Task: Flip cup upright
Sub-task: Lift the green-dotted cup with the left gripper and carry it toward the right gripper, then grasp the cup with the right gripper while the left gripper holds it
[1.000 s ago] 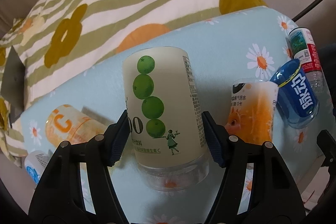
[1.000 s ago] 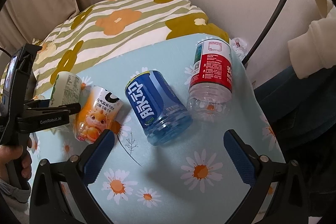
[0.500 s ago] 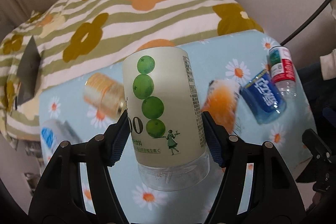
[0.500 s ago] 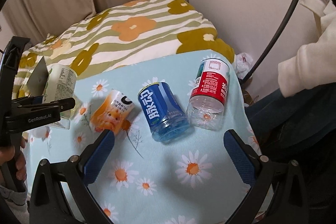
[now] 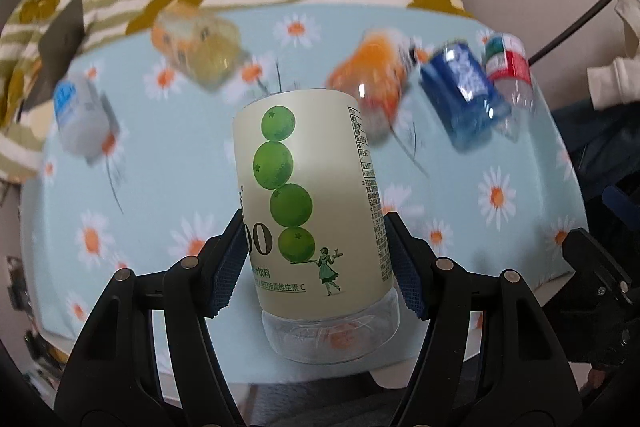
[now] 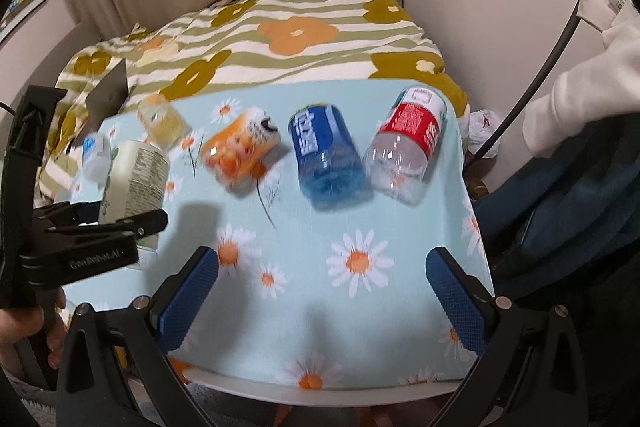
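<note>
My left gripper [image 5: 316, 263] is shut on a pale cup [image 5: 312, 211] with a column of green fruit on its label, held above the table with its clear end toward the camera. From the right wrist view the same cup [image 6: 136, 183] shows at the left, clamped in the left gripper [image 6: 120, 223]. My right gripper [image 6: 324, 303] is open over the front of the daisy cloth, nothing between its blue pads [image 6: 188, 299]. On the cloth lie an orange cup [image 6: 240, 155], a blue cup [image 6: 324, 155] and a red-labelled clear cup [image 6: 408, 143], all on their sides.
A yellowish cup [image 5: 200, 47] and a white-and-blue cup [image 5: 80, 115] lie at the table's far left. A striped flowered cover [image 6: 260, 39] lies behind the table [image 6: 304, 331]. A person's white sleeve [image 6: 580, 87] and dark trousers are at the right.
My left gripper has risen and drawn back with the cup; the table now looks further away. The right gripper has also pulled back, still open.
</note>
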`<state>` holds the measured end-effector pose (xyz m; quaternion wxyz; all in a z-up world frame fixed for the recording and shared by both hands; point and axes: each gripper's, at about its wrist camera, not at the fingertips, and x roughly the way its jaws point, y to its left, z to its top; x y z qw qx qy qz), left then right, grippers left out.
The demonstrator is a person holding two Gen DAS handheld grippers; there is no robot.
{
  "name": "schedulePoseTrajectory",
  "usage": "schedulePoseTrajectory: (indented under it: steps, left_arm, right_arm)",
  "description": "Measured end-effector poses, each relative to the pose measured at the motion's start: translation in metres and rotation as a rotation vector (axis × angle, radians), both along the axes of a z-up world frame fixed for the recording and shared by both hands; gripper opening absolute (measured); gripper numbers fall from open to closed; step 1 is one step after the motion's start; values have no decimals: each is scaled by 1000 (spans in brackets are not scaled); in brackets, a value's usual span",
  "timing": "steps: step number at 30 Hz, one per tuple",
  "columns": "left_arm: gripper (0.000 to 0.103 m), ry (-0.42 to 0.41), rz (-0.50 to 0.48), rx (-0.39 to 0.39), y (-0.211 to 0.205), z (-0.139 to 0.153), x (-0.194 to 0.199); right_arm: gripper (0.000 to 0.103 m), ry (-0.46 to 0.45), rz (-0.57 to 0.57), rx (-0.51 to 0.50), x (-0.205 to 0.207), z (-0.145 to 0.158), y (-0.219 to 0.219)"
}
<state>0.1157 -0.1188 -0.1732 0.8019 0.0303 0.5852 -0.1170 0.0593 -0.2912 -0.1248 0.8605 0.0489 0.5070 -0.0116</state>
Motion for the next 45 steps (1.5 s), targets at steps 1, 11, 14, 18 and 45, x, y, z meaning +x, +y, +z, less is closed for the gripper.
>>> schedulePoseTrajectory:
  steps: [1, 11, 14, 18, 45]
  left_arm:
    - [71, 7, 2, 1, -1, -5, -4]
    - [71, 32, -10, 64, -12, -44, -12]
    - [72, 29, -2, 65, -12, -47, -14]
    - [73, 30, 0, 67, -13, -48, -13]
    - [103, -152, 205, 57, 48, 64, -64]
  right_arm:
    - [103, 4, 6, -2, -2, -1, 0]
    - [103, 47, 19, 1, -20, -28, -6]
    - [103, 52, 15, 8, -20, -31, -9]
    - [103, 57, 10, 18, -21, -34, -12]
    - [103, -45, 198, 42, -2, 44, 6]
